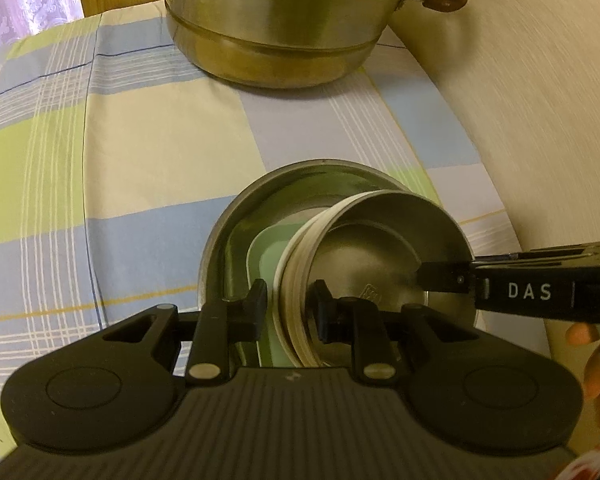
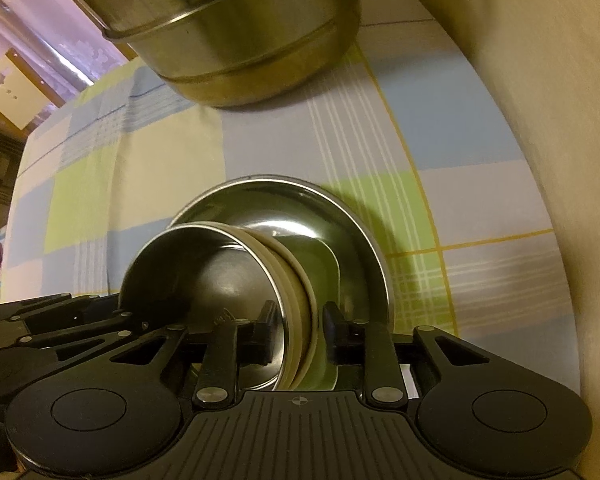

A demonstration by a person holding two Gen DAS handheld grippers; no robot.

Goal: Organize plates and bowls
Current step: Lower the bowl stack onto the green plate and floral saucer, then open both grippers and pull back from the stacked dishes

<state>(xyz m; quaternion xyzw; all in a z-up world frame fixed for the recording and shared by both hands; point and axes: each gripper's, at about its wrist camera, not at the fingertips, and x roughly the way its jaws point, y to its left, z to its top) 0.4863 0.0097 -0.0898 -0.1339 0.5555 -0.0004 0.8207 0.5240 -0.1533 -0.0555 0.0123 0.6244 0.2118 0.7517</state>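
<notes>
A small steel bowl (image 1: 364, 264) with a cream outer wall sits tilted inside a wide steel bowl (image 1: 220, 248), on top of a pale green square plate (image 1: 266, 256). My left gripper (image 1: 290, 308) is shut on the small bowl's wall, one finger inside and one outside. In the right wrist view the same small bowl (image 2: 220, 280) rests in the wide bowl (image 2: 340, 216). My right gripper (image 2: 300, 332) straddles the opposite side of its wall, jaws slightly apart and pads not pressing. That gripper also reaches in from the right (image 1: 452, 276).
A large stacked steel steamer pot (image 1: 276, 28) with brown handles stands at the back of the checked tablecloth (image 1: 140, 140). A beige wall (image 1: 520, 120) runs along the right edge. A hand (image 1: 592, 360) shows at the lower right.
</notes>
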